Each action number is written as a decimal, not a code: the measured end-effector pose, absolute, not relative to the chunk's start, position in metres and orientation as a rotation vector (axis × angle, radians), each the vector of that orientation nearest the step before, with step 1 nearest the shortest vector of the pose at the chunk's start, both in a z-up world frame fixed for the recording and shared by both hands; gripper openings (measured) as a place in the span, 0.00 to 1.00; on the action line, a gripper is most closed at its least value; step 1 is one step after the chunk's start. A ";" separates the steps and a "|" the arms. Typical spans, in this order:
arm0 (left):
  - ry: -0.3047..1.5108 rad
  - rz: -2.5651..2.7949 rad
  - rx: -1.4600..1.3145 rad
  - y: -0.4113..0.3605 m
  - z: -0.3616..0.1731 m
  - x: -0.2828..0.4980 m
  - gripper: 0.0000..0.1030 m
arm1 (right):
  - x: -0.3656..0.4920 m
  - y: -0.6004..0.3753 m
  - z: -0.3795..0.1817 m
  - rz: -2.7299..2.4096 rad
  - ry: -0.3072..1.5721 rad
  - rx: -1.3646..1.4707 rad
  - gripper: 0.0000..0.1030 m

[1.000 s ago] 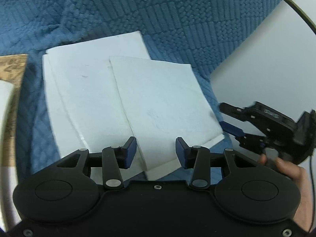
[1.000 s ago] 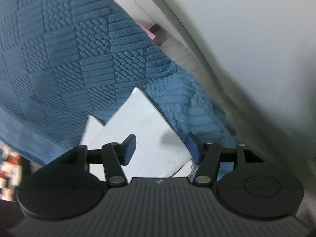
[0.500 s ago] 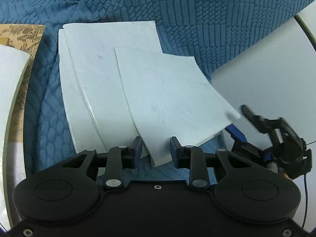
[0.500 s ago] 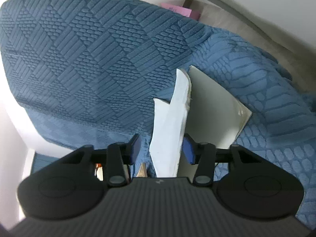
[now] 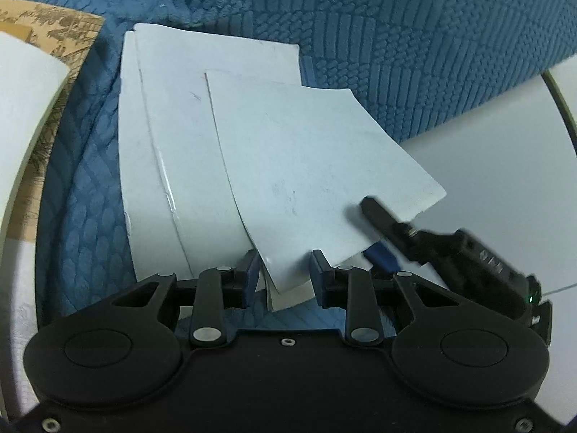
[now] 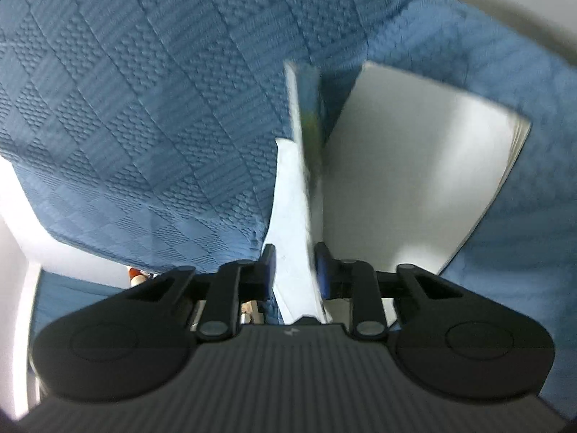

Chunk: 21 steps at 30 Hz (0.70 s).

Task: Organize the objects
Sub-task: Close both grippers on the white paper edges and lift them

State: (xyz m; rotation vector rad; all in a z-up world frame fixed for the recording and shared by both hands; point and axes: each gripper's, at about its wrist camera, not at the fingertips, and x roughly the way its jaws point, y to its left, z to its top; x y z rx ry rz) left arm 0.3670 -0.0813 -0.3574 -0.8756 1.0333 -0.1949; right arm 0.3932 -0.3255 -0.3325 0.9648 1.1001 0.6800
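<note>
A thin white booklet (image 5: 306, 151) lies on top of other white booklets (image 5: 173, 137) on a blue quilted cover (image 5: 396, 36). Its near corner sits in the gap of my left gripper (image 5: 285, 274), whose jaws stand partly apart; I see no pad pressing. My right gripper (image 5: 373, 231) straddles the booklet's raised right corner, one finger above and the blue pad below. In the right wrist view the booklet (image 6: 292, 187) runs edge-on between the closing jaws of my right gripper (image 6: 295, 270); a coloured face shows on its far side.
A brown patterned book (image 5: 54, 43) with a white sheet (image 5: 21, 108) on it lies at the left. A white surface (image 5: 505, 151) borders the quilt on the right. In the right wrist view another white book (image 6: 414, 166) lies flat on the quilt (image 6: 144, 90).
The right gripper came in from the right, rolled, and narrowed its jaws around the top booklet's right corner, which lifted. The left jaws narrowed and the booklet's near corner now lies between them.
</note>
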 end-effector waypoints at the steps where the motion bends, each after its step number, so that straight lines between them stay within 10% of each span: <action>1: 1.028 -0.197 -0.892 -0.079 -0.358 0.367 0.27 | 0.391 -0.320 -0.334 0.661 1.103 0.963 0.21; 21: 0.980 -0.196 -1.097 -0.054 -0.364 0.363 0.24 | 0.346 -0.302 -0.345 0.366 1.096 1.170 0.08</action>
